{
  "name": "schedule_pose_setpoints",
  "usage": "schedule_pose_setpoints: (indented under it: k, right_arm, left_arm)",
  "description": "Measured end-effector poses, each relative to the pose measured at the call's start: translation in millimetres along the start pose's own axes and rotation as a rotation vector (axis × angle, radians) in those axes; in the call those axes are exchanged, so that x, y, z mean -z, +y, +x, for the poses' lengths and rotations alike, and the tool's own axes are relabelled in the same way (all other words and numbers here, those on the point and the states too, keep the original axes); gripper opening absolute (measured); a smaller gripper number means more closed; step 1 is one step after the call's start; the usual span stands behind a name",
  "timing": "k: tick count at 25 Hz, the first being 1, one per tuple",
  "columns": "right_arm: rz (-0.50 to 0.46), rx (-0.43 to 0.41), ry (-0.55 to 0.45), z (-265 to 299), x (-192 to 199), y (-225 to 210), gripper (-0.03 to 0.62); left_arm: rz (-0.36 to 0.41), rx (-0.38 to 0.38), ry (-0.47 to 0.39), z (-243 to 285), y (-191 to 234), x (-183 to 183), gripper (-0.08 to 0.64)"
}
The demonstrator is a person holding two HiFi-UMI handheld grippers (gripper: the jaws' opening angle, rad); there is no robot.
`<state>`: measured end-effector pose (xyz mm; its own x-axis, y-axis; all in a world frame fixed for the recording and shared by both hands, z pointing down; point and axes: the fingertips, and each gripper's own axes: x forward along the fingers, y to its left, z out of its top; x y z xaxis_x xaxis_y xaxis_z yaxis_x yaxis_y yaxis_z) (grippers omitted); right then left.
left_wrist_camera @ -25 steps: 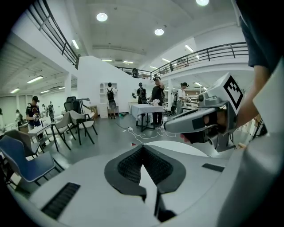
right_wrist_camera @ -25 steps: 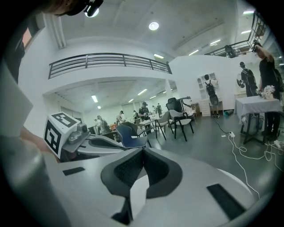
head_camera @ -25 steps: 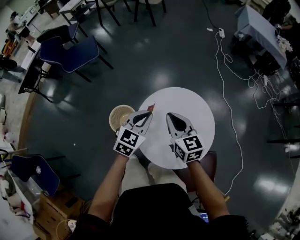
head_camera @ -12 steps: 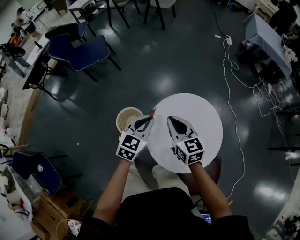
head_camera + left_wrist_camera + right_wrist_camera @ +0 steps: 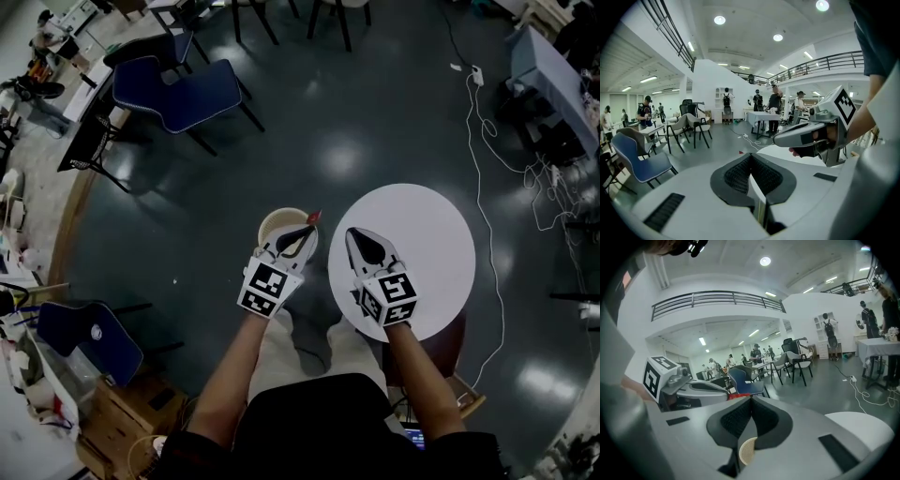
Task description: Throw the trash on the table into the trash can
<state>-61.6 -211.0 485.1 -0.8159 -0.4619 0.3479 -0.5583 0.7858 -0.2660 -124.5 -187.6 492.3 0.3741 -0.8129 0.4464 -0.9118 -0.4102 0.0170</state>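
The left claw (image 5: pixel 302 232) is pinching the red scrap (image 5: pixel 314 217) by its edge, near the bin (image 5: pixel 275 217). The scrap is looking light and floppy. The right claw (image 5: pixel 361 242) is sitting closed.

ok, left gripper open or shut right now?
Shut. On the left gripper the jaws meet in its own view, with a small red scrap pinched at the tips, near the trash can.

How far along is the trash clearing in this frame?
Done: the white table shows no trash on its visible top. In hand: the left gripper is shut on a small red scrap, by the rim of the beige trash can. The right gripper is shut and empty. Left: drop the scrap into the can.
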Motion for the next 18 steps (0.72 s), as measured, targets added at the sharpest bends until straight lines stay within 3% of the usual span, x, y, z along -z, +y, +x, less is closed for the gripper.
schedule_pose_setpoints:
  k: [9,18]
  right_arm:
    - [0.032,0.025,0.017,44.9,16.1,31.1,0.017]
    - [0.083,0.056,0.042,104.1,55.5,41.1,0.017]
  left_arm:
    - [-0.01,0.04,0.023,-17.3,38.6,34.6,0.014]
    - [-0.052,0.079,0.058,-6.8,75.1,97.6,0.014]
